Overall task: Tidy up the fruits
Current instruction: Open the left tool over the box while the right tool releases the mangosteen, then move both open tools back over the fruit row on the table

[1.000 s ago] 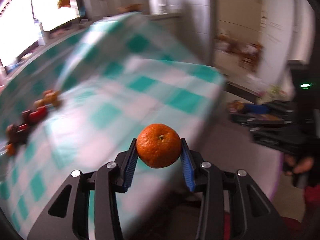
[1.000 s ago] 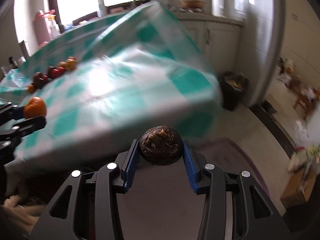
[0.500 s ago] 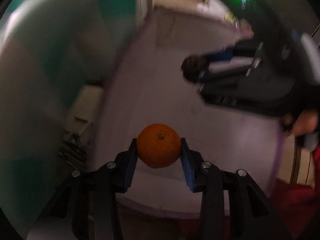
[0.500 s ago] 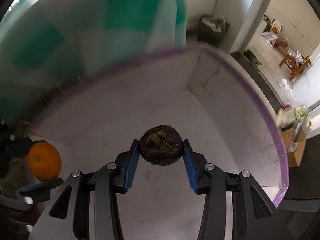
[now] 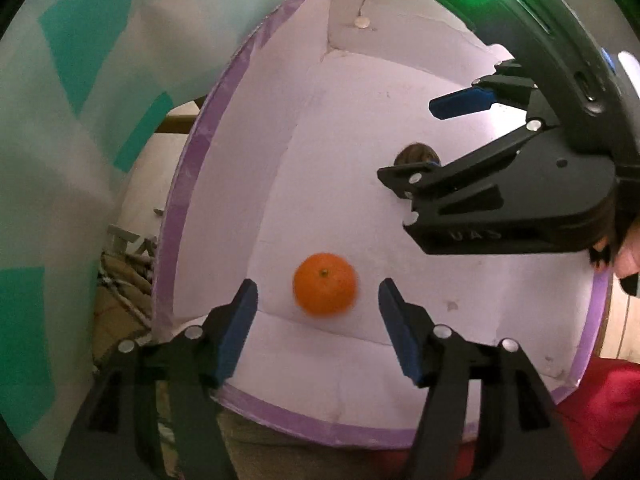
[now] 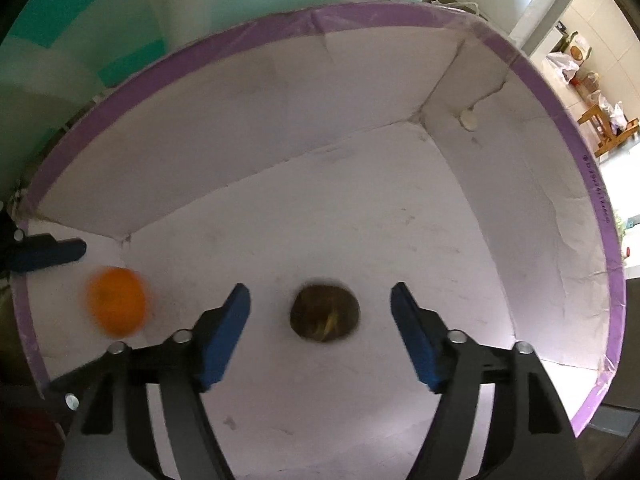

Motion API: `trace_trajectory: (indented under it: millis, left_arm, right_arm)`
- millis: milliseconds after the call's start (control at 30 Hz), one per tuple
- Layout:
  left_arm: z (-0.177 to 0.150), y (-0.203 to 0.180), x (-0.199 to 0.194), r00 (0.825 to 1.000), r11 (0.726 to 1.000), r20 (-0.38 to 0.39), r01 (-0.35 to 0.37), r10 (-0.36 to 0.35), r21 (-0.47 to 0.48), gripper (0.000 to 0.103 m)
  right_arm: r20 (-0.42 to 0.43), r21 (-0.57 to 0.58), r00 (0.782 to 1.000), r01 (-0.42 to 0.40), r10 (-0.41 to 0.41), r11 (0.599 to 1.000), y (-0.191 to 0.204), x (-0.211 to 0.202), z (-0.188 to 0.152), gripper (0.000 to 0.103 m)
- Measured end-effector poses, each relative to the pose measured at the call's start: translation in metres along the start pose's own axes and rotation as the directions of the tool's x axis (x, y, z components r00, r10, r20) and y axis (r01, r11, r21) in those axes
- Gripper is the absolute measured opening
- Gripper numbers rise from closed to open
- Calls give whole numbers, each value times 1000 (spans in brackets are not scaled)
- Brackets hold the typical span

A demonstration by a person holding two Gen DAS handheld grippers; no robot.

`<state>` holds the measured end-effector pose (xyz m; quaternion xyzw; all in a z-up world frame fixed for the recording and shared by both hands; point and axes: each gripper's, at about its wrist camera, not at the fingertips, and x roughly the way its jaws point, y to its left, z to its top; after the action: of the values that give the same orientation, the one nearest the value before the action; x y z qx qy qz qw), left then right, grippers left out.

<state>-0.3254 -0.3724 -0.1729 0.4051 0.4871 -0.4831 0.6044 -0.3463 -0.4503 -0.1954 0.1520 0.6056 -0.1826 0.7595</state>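
Observation:
Both grippers point down into a white box with a purple rim (image 5: pixel 188 184) (image 6: pixel 560 120). My left gripper (image 5: pixel 318 306) has its jaws opening, and the orange tangerine (image 5: pixel 325 284) (image 6: pixel 116 306) is free between its blue pads, blurred below them over the box floor. My right gripper (image 6: pixel 320 316) (image 5: pixel 432 136) also has its jaws opening. The dark brown round fruit (image 6: pixel 325 317) (image 5: pixel 416 155) is loose between its pads, touching neither. In the left wrist view the right gripper partly hides the brown fruit.
A green-and-white checked tablecloth (image 5: pixel 80 120) (image 6: pixel 72 40) hangs beside the box. A small white disc (image 6: pixel 469 119) sits on the box wall near a corner. A person's fingers (image 5: pixel 624 252) hold the right gripper. Red fabric (image 5: pixel 596 400) lies beside the box.
Both grippers came down from beside the table into the box. Each let go of its fruit, and the jaws now stand apart with the tangerine and the brown fruit loose below.

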Motion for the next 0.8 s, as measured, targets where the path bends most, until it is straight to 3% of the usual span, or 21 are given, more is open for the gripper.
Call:
trace_trajectory:
  millis: [233, 333, 400, 533, 600, 667, 733, 767, 800]
  left_arm:
    - [-7, 15, -10, 996, 995, 21, -82, 84, -55, 62]
    - [-10, 20, -20, 998, 995, 25, -56, 58, -84, 60]
    - [-13, 19, -24, 998, 996, 43, -48, 51, -81, 62]
    - [-16, 10, -55, 989, 998, 149, 30, -22, -53, 78]
    - [-22, 5, -91, 952, 994, 288, 105, -99, -5, 83]
    - [-31, 3, -128, 899, 995, 427, 101, -100, 21, 89]
    - [-50, 13, -173, 808, 999, 589, 45, -27, -16, 98]
    - [-59, 17, -188, 772, 999, 636, 23, 12, -47, 101]
    - [-71, 28, -208, 724, 995, 686, 2, 66, -98, 101]
  right_arm:
    - [55, 85, 994, -94, 90, 992, -11, -2, 7, 75]
    - [132, 103, 985, -125, 111, 987, -12, -16, 10, 75]
    - [133, 97, 985, -126, 112, 987, -9, -20, 10, 75]
    - [150, 73, 986, -90, 78, 993, -20, -49, 12, 75]
    - [201, 58, 978, -69, 56, 996, -20, -81, 18, 75]
    - [290, 37, 956, -46, 33, 998, -13, -116, 25, 75]
    - [418, 7, 908, -48, 41, 999, 2, -163, 28, 76]
    - [514, -22, 855, -69, 70, 997, 13, -191, 26, 84]
    - [611, -54, 784, -98, 111, 994, 25, -217, 22, 90]
